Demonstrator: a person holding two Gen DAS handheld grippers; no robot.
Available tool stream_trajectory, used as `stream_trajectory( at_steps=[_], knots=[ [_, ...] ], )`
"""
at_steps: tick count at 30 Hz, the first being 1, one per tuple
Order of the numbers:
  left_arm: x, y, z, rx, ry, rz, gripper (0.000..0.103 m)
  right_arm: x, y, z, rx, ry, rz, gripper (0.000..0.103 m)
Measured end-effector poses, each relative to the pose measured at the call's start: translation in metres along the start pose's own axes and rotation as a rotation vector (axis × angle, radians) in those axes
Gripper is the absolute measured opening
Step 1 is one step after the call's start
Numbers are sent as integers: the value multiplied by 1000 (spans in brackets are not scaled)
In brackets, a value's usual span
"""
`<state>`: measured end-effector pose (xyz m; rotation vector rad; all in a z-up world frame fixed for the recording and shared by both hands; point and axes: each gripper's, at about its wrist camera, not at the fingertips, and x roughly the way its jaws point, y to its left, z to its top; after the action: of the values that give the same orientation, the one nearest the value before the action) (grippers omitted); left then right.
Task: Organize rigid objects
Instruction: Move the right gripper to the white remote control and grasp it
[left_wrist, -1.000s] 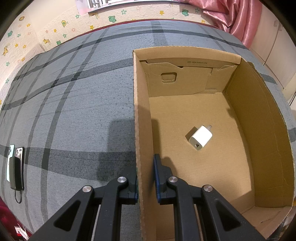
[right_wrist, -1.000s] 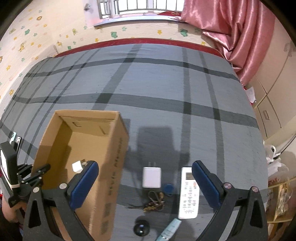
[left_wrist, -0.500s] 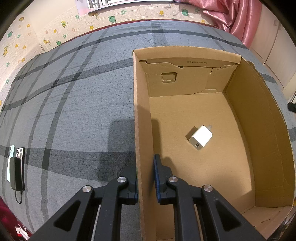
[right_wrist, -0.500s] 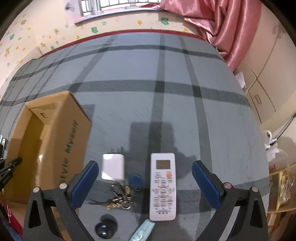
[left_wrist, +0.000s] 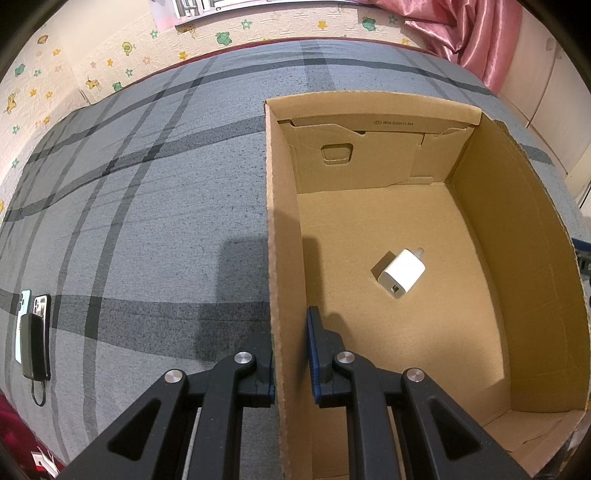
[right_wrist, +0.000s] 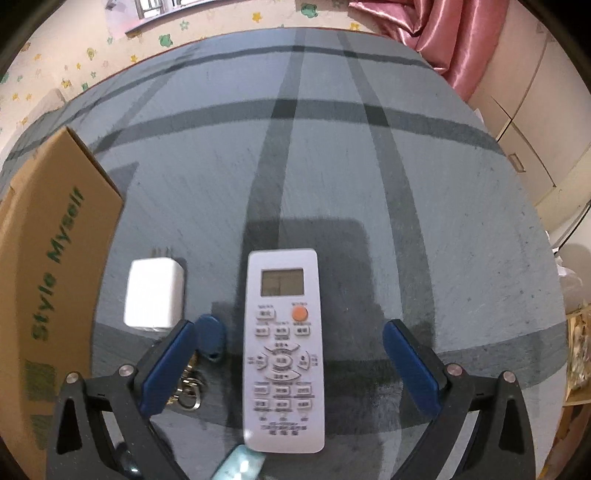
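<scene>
A white remote control (right_wrist: 283, 350) lay face up on the grey plaid bedspread (right_wrist: 424, 206), between the wide-spread jaws of the right gripper (right_wrist: 286, 332), which touched nothing. Beside it sat a white charger (right_wrist: 154, 293), a blue key fob (right_wrist: 210, 338) and the cardboard box (left_wrist: 284, 258). The left gripper (left_wrist: 291, 325) pinched the box's near wall; a second small charger (left_wrist: 400, 273) rested inside.

A pink curtain (left_wrist: 476, 40) hangs at one o'clock, a star-and-frog wall border (left_wrist: 221, 37) runs along twelve, and cream cabinet doors (right_wrist: 532, 122) stand at two o'clock.
</scene>
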<state>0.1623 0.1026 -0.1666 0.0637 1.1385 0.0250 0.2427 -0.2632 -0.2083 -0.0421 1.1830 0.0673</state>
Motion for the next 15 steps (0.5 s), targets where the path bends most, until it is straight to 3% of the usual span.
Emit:
stream_trajectory(
  at_steps=[15],
  knots=[
    [0,0,0,1,0,2,14,23,-12,-12,8,33,14,100]
  ],
)
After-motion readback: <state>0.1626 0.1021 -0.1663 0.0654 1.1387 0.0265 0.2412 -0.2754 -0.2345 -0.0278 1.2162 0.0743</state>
